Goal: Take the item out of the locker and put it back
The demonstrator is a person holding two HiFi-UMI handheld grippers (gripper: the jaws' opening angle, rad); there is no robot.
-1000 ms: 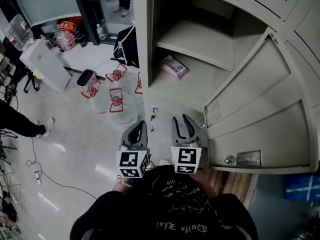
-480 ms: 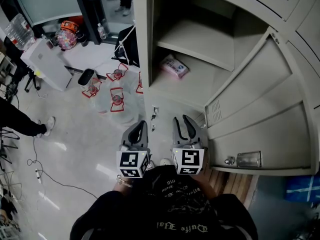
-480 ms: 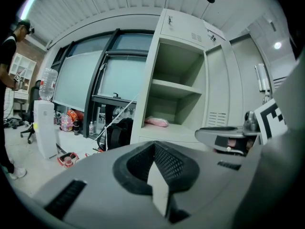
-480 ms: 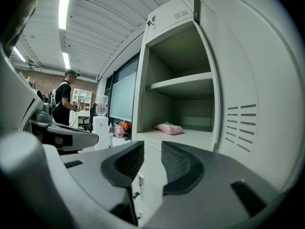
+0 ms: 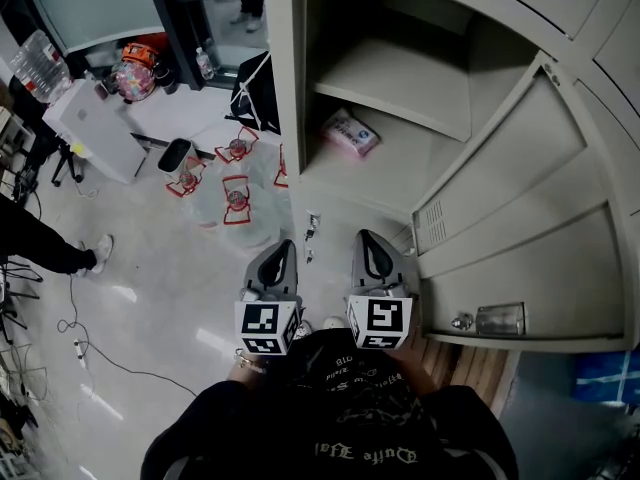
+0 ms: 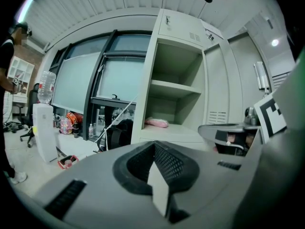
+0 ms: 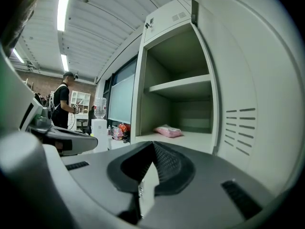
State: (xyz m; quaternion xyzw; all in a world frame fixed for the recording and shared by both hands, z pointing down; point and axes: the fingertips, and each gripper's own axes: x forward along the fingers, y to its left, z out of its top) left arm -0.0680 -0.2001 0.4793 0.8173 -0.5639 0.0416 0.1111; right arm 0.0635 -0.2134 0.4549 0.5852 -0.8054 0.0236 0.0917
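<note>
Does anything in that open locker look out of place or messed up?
Nothing spilled or damaged. The pink packet lies alone on the lower shelf, turned at an angle to the shelf's edges.

right tongs [image 7: 151, 151] — just closed, empty | pink packet [image 7: 167, 131] — on locker shelf [image 7: 202, 138]

Overall light: we see a dim, cool, grey-toned indoor scene from the head view, with muted colours.
Sources: fluorescent tubes [image 7: 63, 6] burn bright overhead in the right gripper view, and a small ceiling lamp [image 6: 275, 42] flares in the left gripper view.
Shadows: the locker [image 5: 285, 88] is shaded beneath its shelf [image 5: 400, 83].
Glare: pale reflections lie on the floor [image 5: 120, 293].
Distortion: we note fisheye bending and black corners in both gripper views.
Focus: the left hand-held gripper [image 6: 153, 146] and right hand-held gripper [image 7: 152, 147] loom soft near the lens.
</note>
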